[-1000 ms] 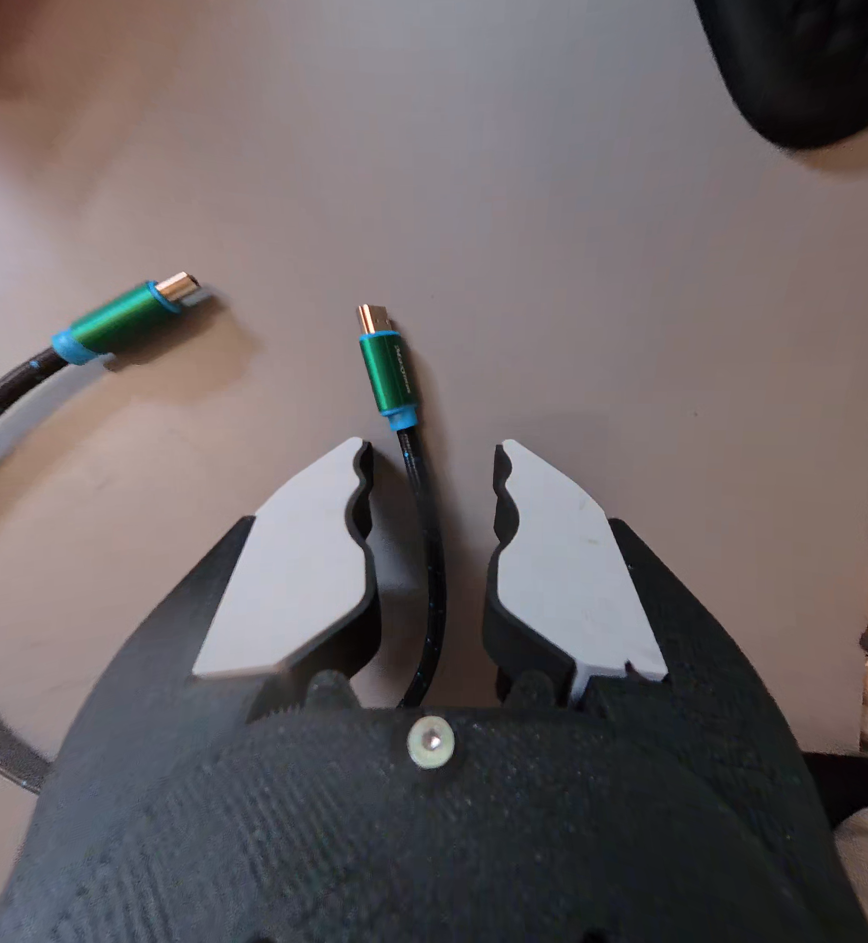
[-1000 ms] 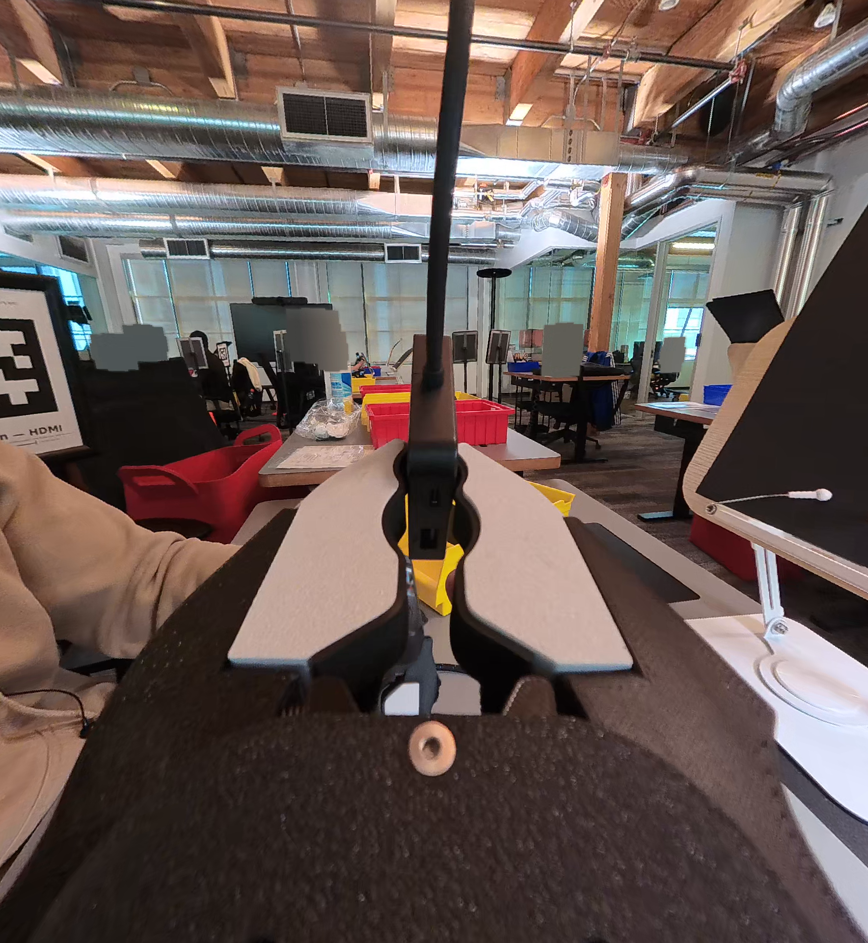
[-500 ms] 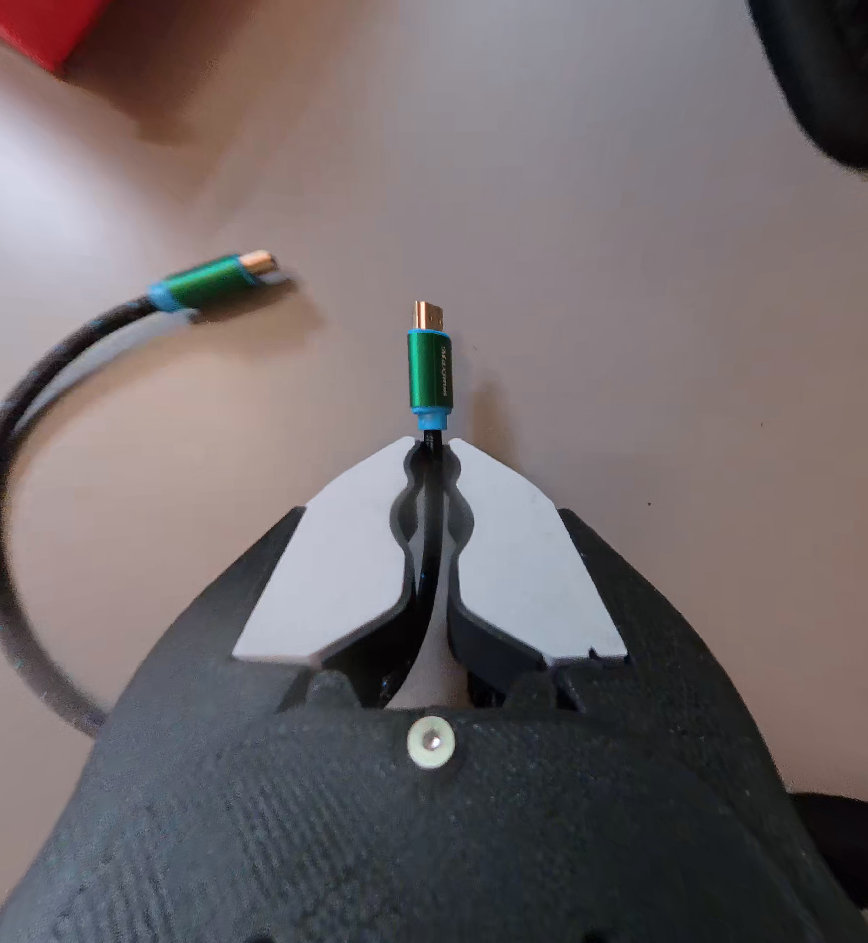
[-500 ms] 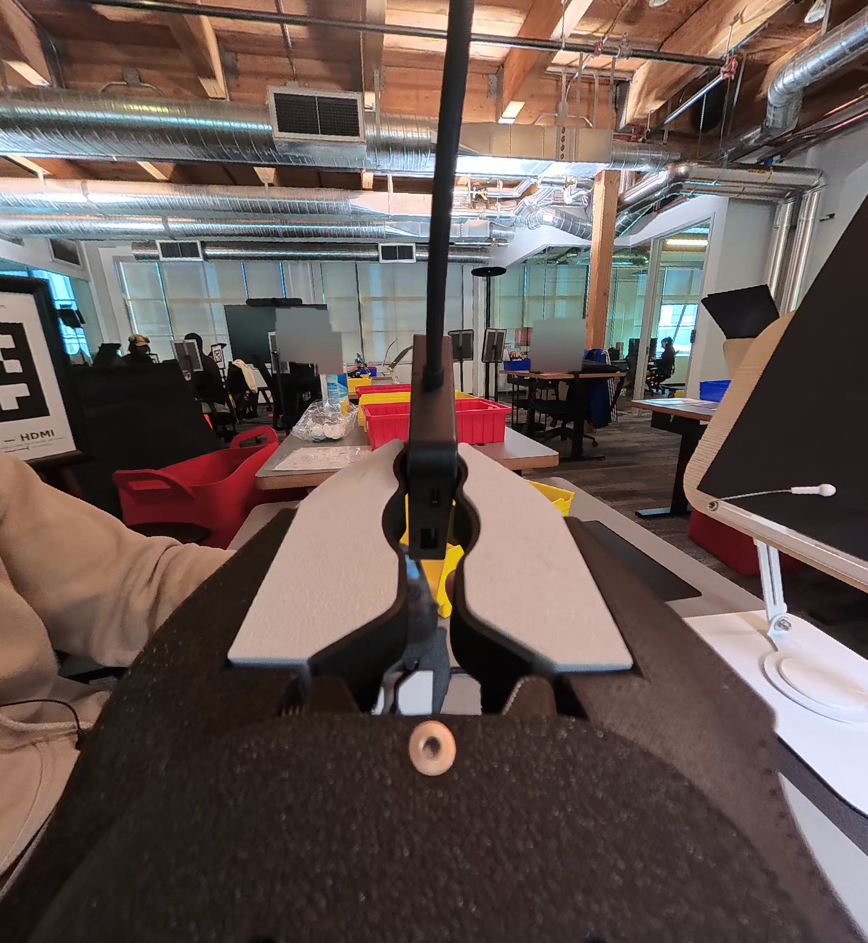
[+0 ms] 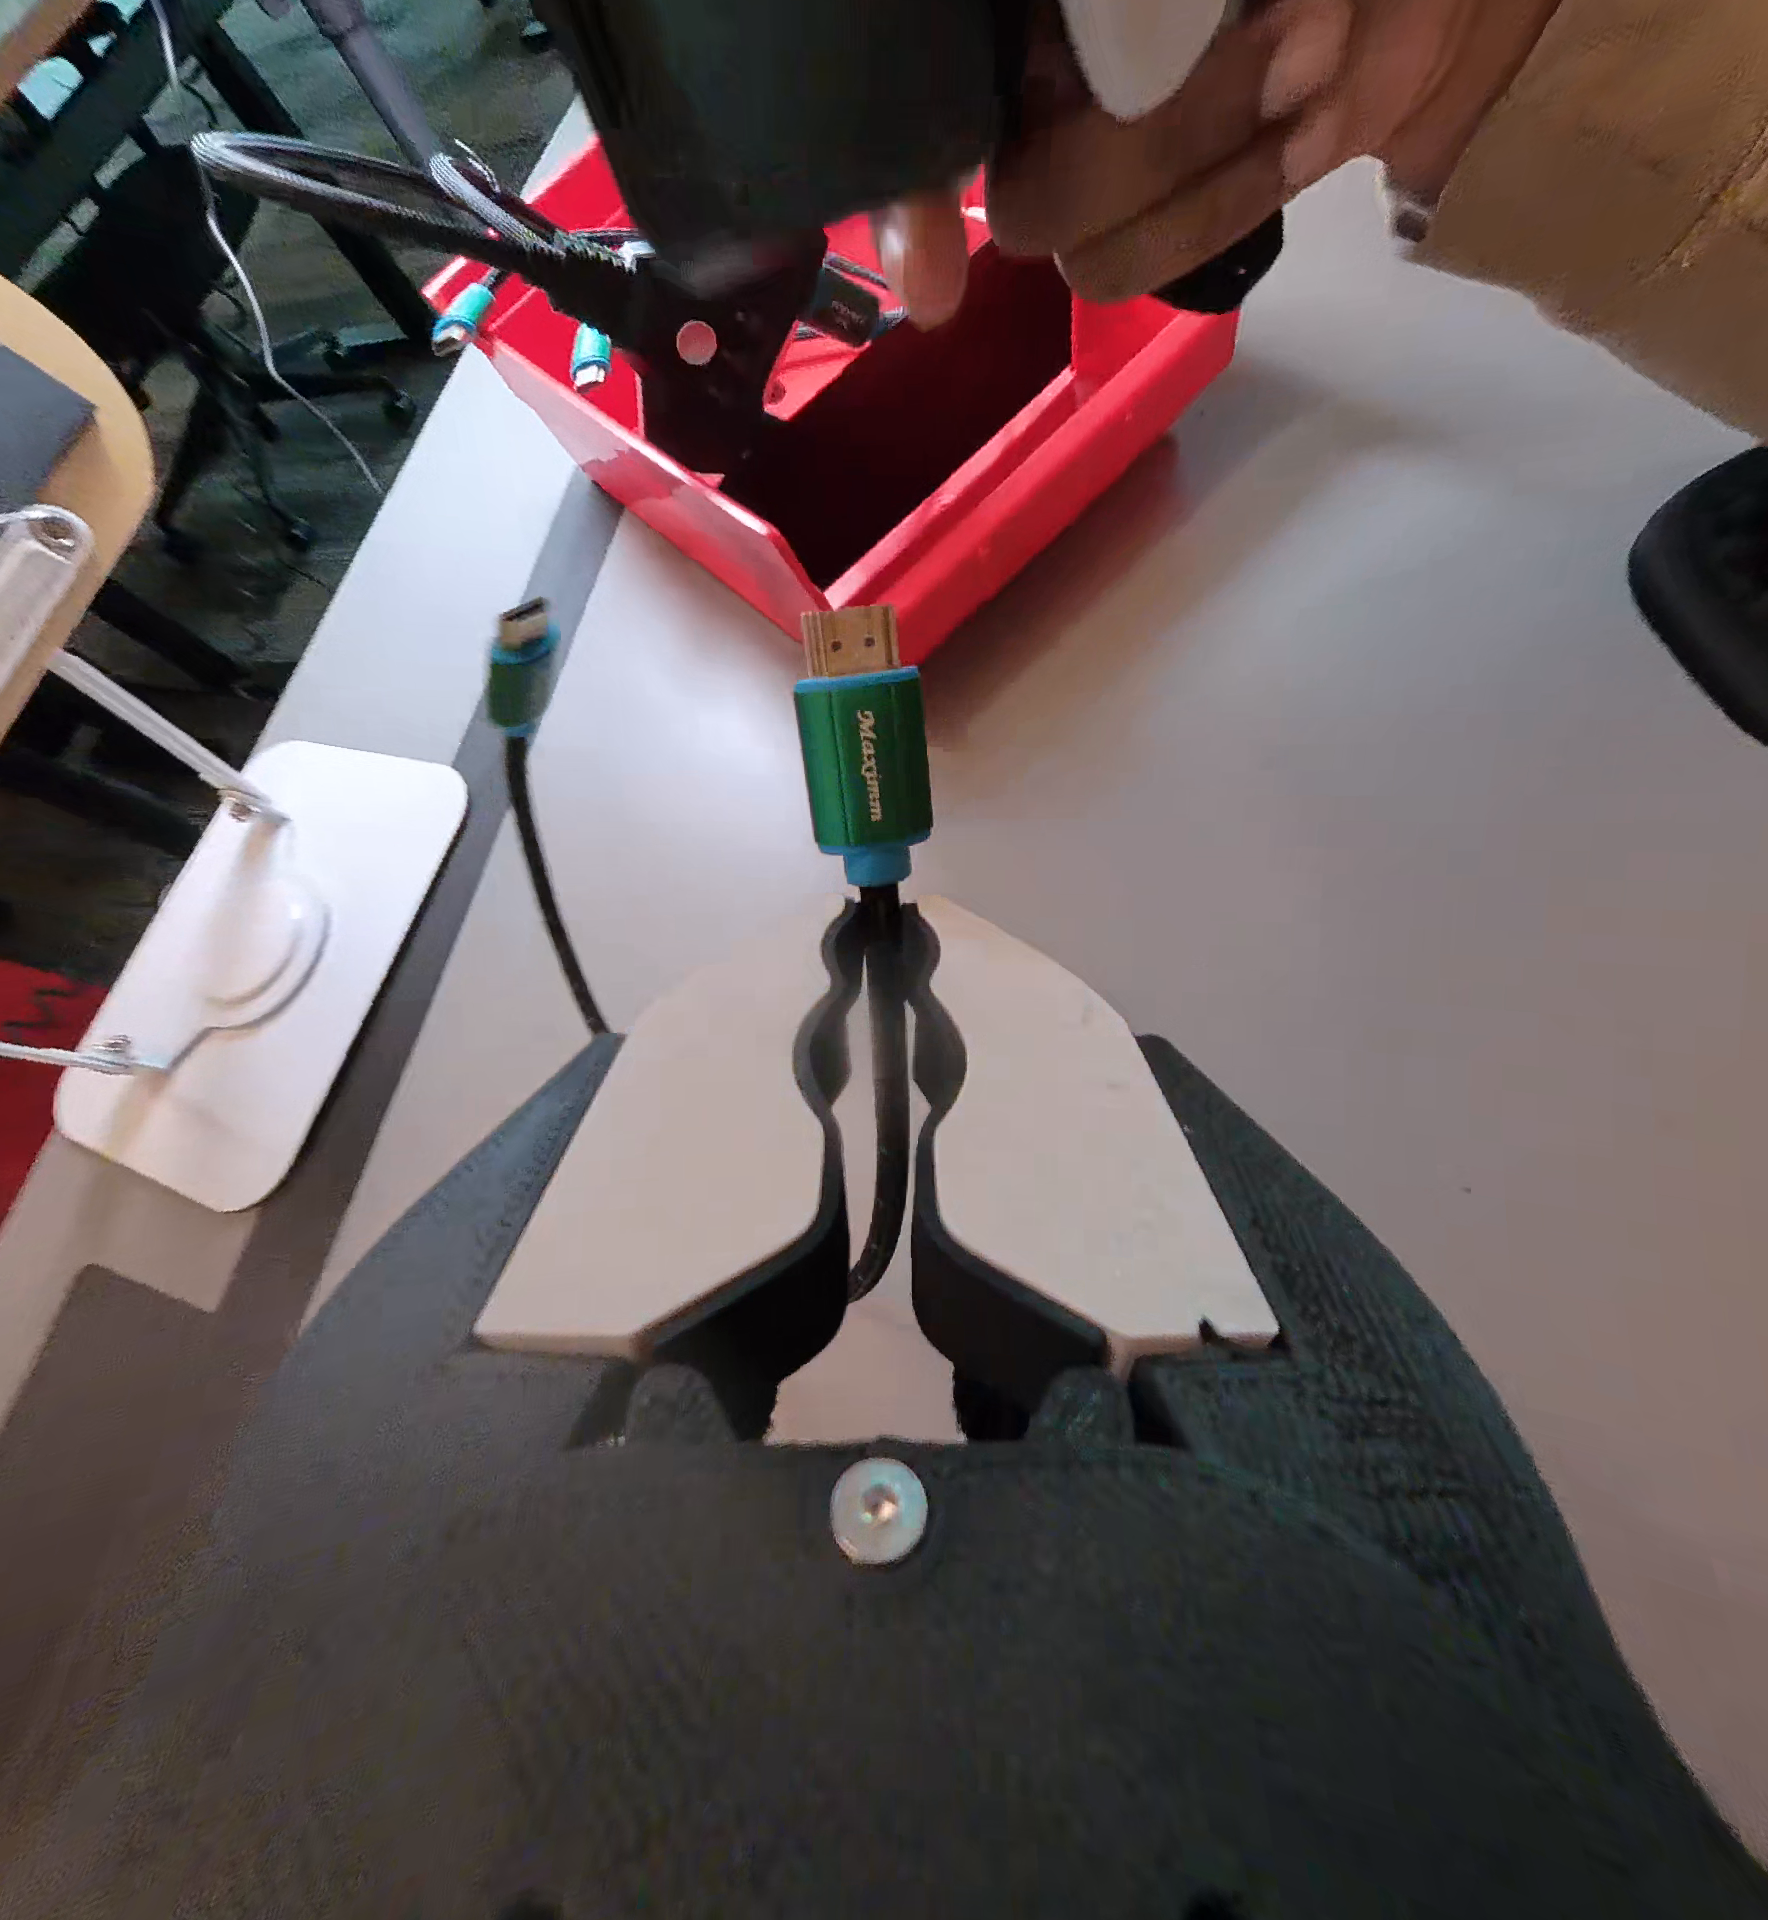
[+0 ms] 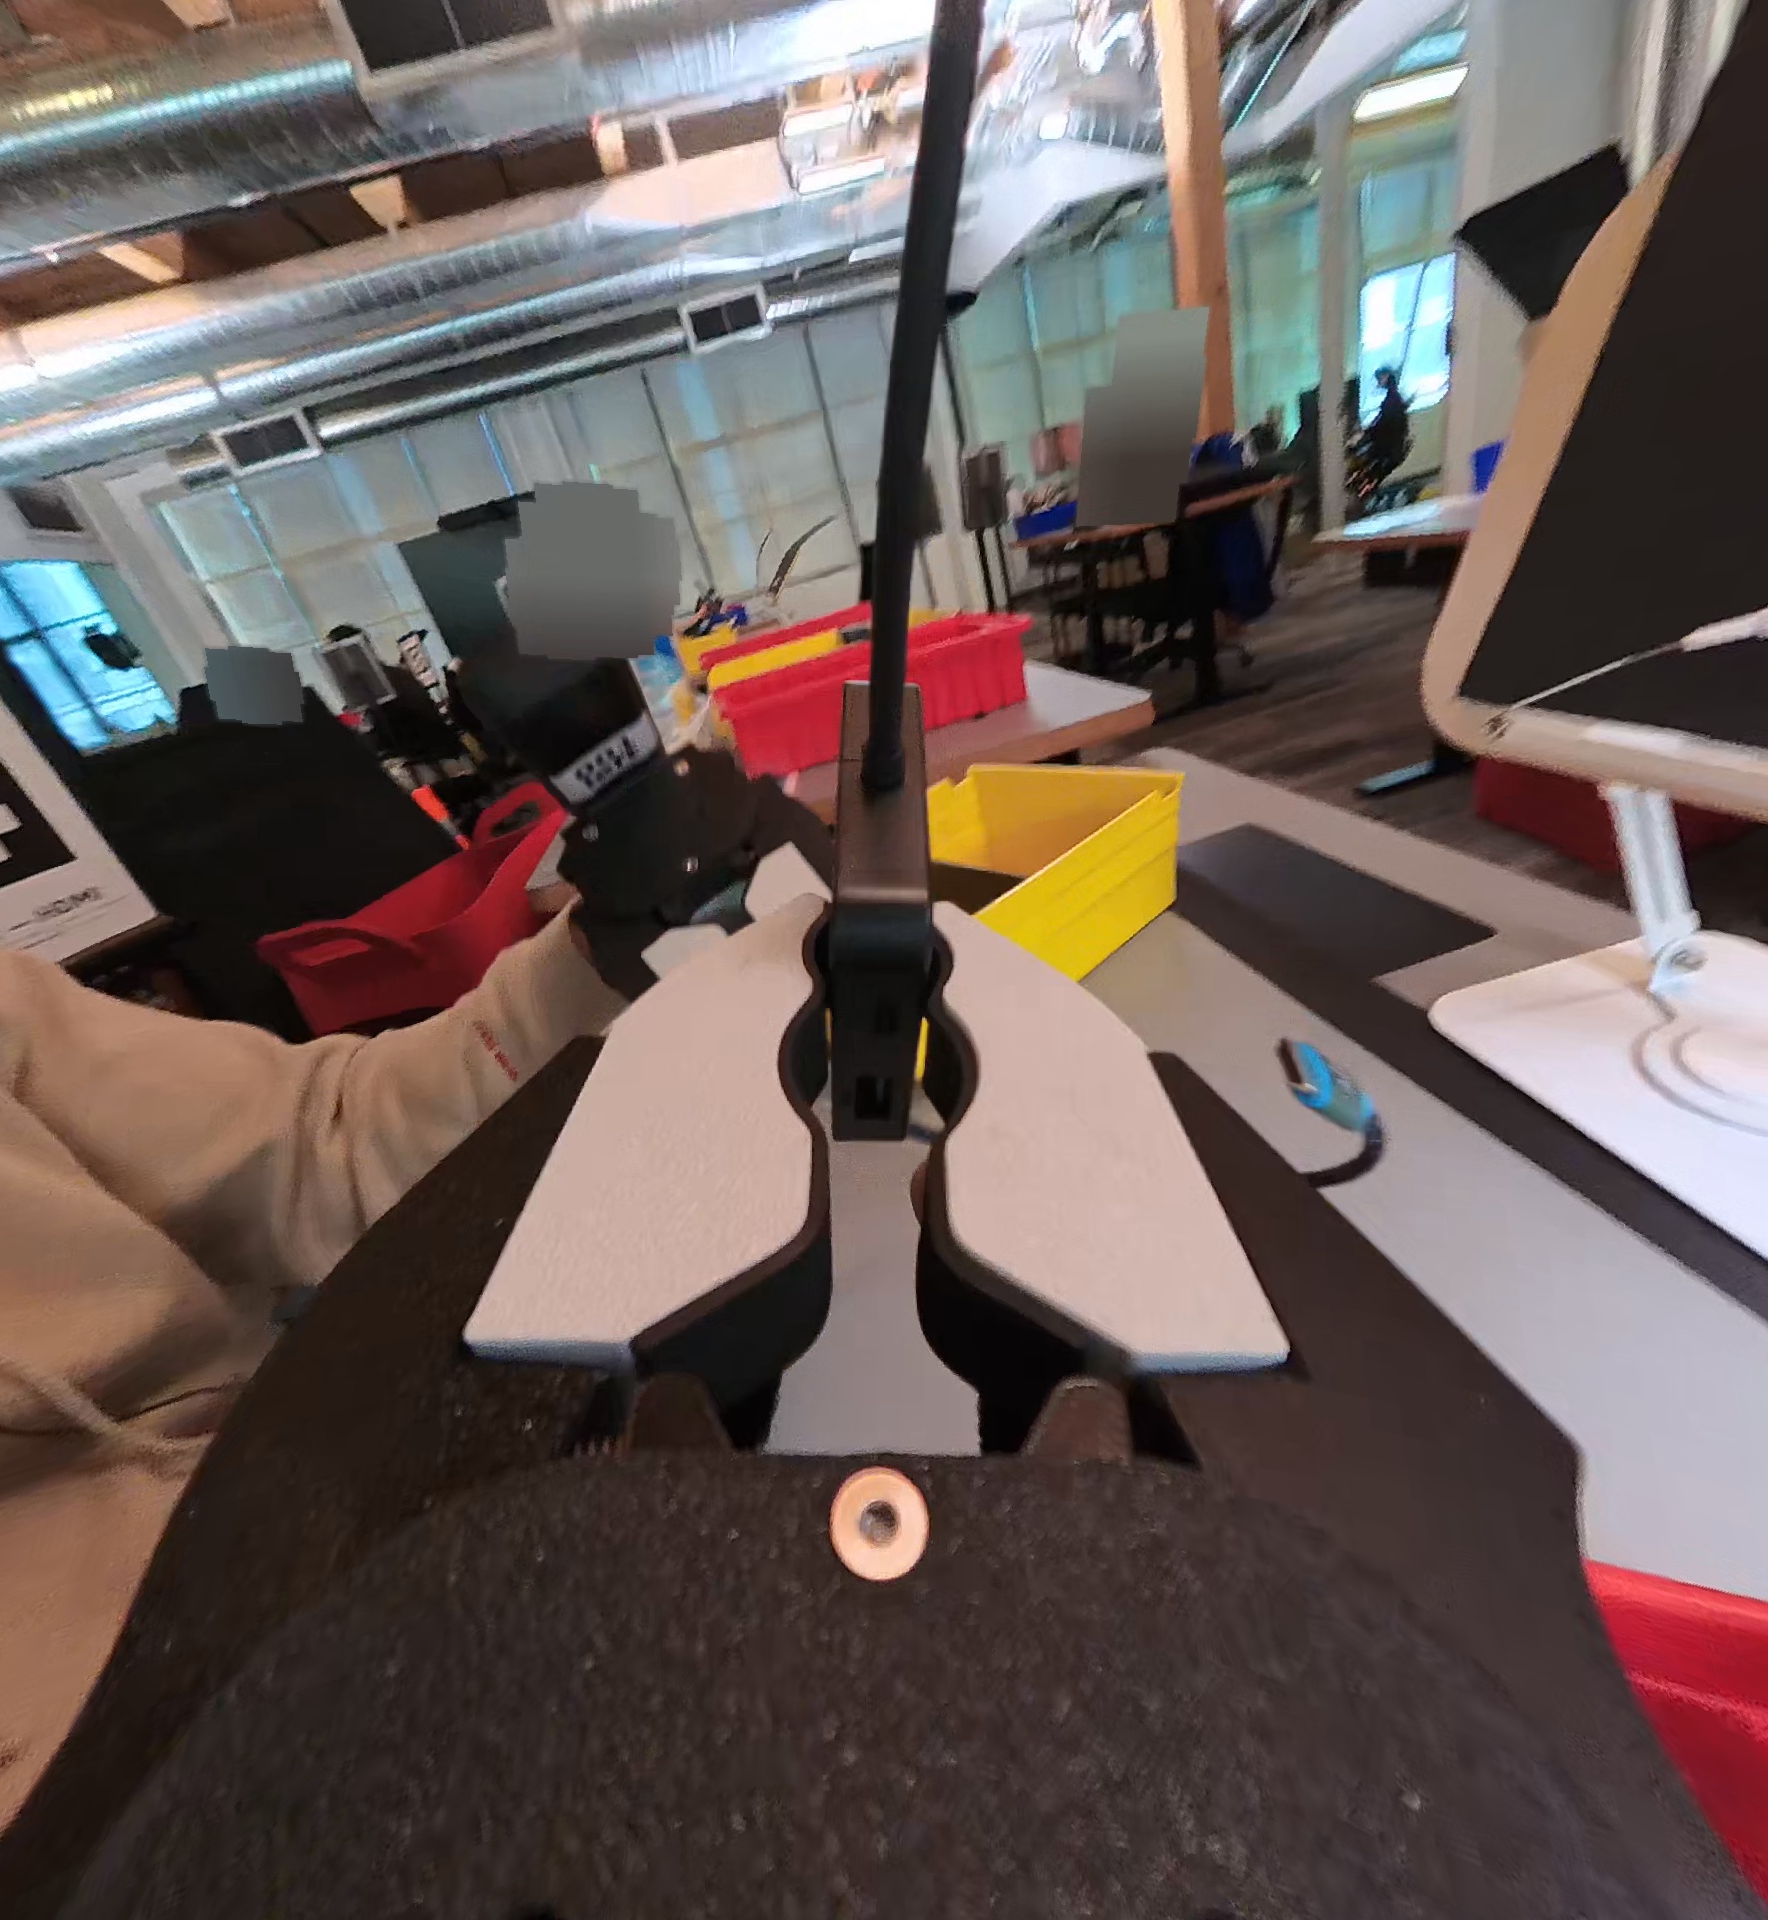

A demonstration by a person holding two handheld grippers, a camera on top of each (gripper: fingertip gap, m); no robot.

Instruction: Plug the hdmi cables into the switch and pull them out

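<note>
I am in the first step, bringing a plug to the switch for insertion; nothing is plugged in yet, as I judge it. My left tongs (image 5: 875,914) are clenched on the black cord of one hdmi cable, just behind its green plug (image 5: 864,764), which stands clear of the surface (image 5: 1379,935) with its gold tip pointing toward the red bin (image 5: 1025,520). My right tongs (image 6: 878,925) are clamped on the switch (image 6: 878,935), a black block held upright with its own black lead (image 6: 911,416) rising from the top. The next move calls for turning the plug until its flat tip matches a port, then pushing straight in (the ports face away from the left camera, so I cannot confirm alignment). Count: two loose green hdmi plugs, one held and a second plug (image 5: 519,665) lying on the surface; one switch; one red bin; one yellow bin (image 6: 1067,852).
</note>
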